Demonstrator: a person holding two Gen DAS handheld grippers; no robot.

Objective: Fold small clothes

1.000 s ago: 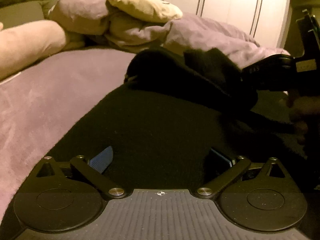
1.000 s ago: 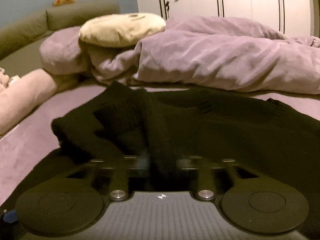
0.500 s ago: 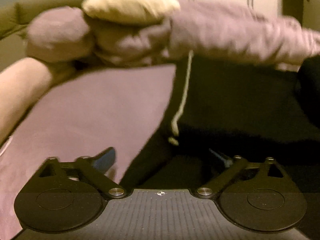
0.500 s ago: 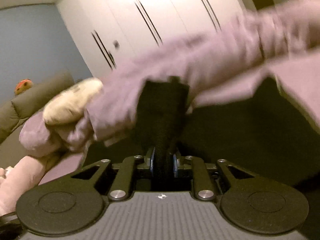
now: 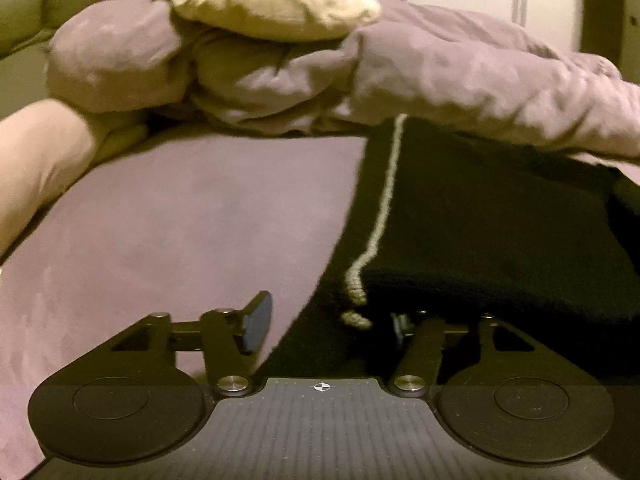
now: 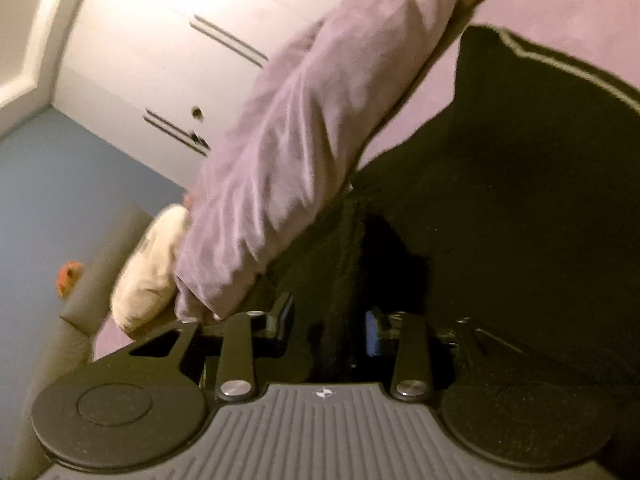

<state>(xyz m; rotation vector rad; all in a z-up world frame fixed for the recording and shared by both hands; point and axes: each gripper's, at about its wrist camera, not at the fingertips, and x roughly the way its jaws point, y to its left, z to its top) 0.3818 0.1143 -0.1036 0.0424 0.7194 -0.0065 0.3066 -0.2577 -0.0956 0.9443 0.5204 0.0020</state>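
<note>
A black garment with a pale seam line lies on the purple bedspread, folded over itself at the right. My left gripper is open, low over the garment's near edge, with the cloth's corner between its fingers. My right gripper is open and tilted steeply; a fold of the black garment lies between its fingers, which stand apart from it.
A crumpled purple duvet and a cream pillow lie at the back of the bed. A pink bolster lies at the left. White wardrobe doors stand behind.
My right gripper has opened off the black fold and rolled sideways. My left gripper has narrowed a little and shifted right over the garment's edge.
</note>
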